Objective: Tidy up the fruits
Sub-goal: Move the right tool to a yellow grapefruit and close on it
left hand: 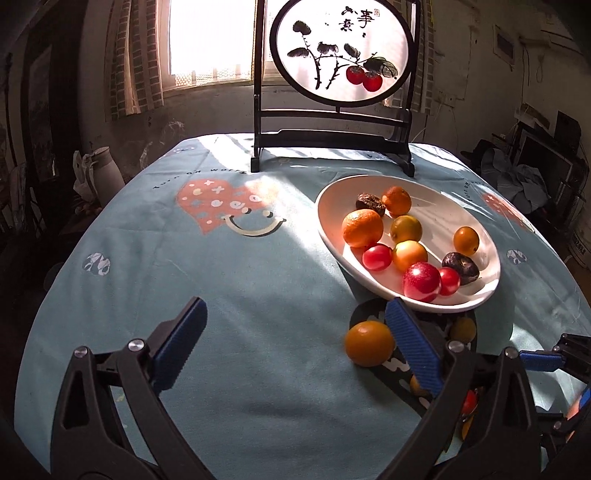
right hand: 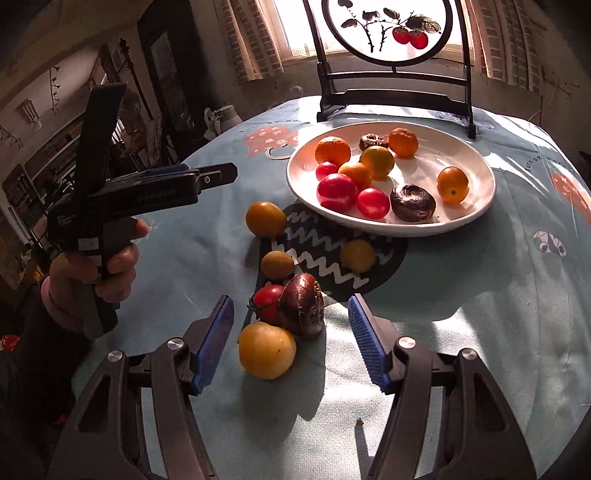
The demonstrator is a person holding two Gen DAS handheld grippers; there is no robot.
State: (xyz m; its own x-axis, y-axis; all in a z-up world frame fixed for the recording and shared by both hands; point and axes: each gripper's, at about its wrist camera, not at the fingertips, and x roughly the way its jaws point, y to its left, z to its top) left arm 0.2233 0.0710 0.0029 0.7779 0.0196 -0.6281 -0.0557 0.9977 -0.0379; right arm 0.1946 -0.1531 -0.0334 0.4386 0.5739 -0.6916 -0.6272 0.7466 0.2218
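A white plate (left hand: 480, 218) (right hand: 476, 162) holds several fruits: oranges, red tomatoes, dark passion fruits. My left gripper (left hand: 295, 350) is open and empty over the blue tablecloth, with a yellow-orange fruit (left hand: 369, 343) just inside its right finger. In the right wrist view the left gripper (right hand: 218, 173) is held above the table at the left. My right gripper (right hand: 291, 343) is open, with a yellow fruit (right hand: 266, 350), a red tomato (right hand: 267, 302) and a dark passion fruit (right hand: 302, 304) between its fingers. A kiwi (right hand: 277, 264), an orange fruit (right hand: 265, 218) and a yellow fruit (right hand: 357, 256) lie loose near the plate.
A dark wooden stand with a round painted screen (left hand: 341, 51) (right hand: 388, 33) stands at the table's far edge behind the plate. A white jug (left hand: 105, 170) sits off the table at the left. A black patterned patch (right hand: 325, 243) is printed on the cloth.
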